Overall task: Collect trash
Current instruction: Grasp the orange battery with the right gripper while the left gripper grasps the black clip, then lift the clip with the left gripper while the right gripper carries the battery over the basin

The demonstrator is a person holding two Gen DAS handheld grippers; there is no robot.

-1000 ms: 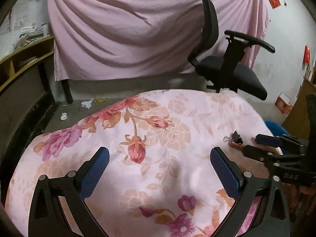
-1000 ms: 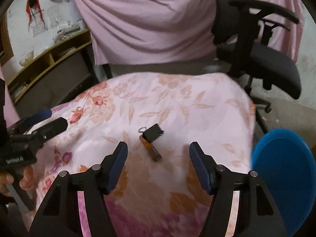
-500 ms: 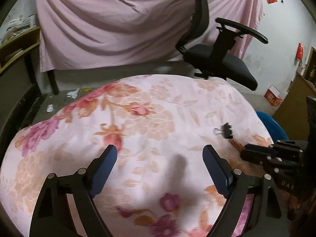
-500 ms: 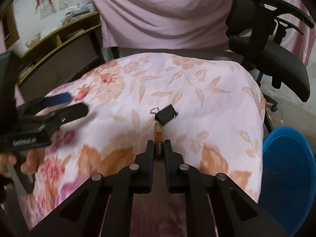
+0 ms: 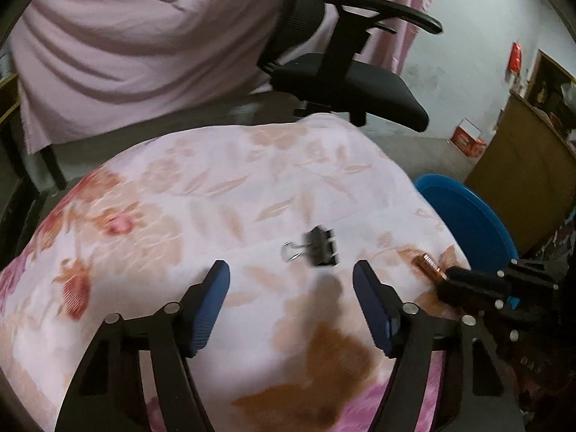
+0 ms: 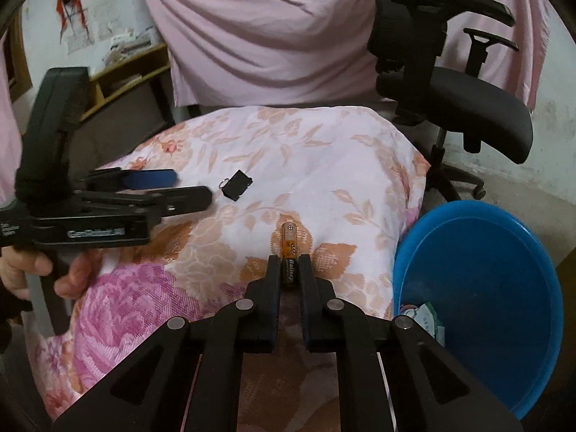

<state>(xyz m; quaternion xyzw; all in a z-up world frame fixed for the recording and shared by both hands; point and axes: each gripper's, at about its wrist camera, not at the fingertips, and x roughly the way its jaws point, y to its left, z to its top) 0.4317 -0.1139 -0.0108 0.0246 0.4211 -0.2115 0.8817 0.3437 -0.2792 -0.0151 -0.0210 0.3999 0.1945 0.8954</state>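
Note:
My right gripper [image 6: 289, 264] is shut on an orange and black battery [image 6: 289, 243], held just above the floral cloth [image 6: 316, 165]. The battery's far end also shows in the left wrist view [image 5: 426, 264], sticking out of the right gripper [image 5: 450, 277]. A black binder clip [image 5: 318, 246] lies on the cloth just ahead of my open, empty left gripper [image 5: 291, 289]. In the right wrist view the clip [image 6: 236, 184] lies right of the left gripper [image 6: 180, 187].
A blue basin [image 6: 482, 295] stands on the floor at the table's right edge with a wrapper [image 6: 424, 318] inside; it also shows in the left wrist view [image 5: 464, 216]. A black office chair [image 6: 450, 82] stands behind the table. A pink curtain [image 5: 144, 46] hangs at the back.
My right gripper closed on the battery and lifted it back toward the basin side. My left gripper swung right and forward, so the binder clip now lies just ahead of its open fingers.

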